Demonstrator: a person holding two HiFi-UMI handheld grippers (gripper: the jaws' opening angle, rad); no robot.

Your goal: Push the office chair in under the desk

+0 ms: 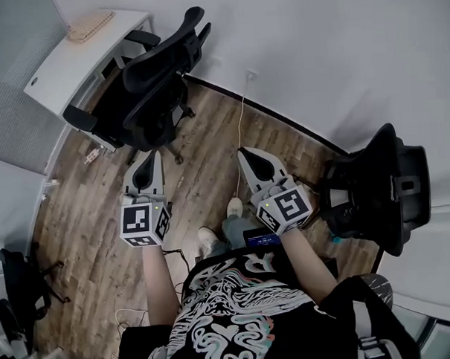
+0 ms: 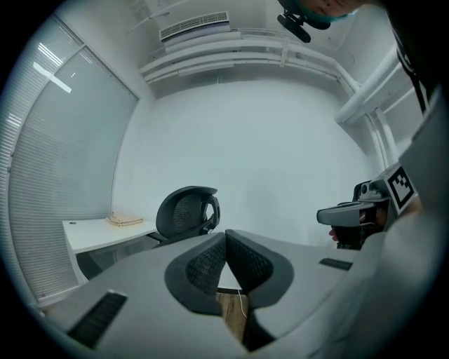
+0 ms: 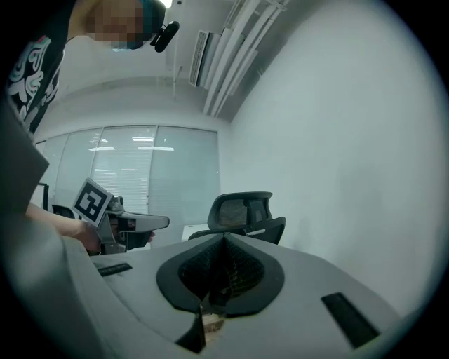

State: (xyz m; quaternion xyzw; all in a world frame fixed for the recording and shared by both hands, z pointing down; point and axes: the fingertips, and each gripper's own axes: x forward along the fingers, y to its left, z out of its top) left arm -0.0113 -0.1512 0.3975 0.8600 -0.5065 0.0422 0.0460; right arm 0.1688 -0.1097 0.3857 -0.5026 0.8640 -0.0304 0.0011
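**While office chair stands out from bench, both tools are shut and empty**

As the head view shows it, the office chair sits upper left of frame on the wood floor, just beside the white bench's front edge. The left hand-held gripper and right hand-held gripper hang mid-frame, well apart from the chair, touching nothing. Each has its jaws pressed together with nothing between. A second black chair is at right edge.

Left gripper, right gripper, jaws together
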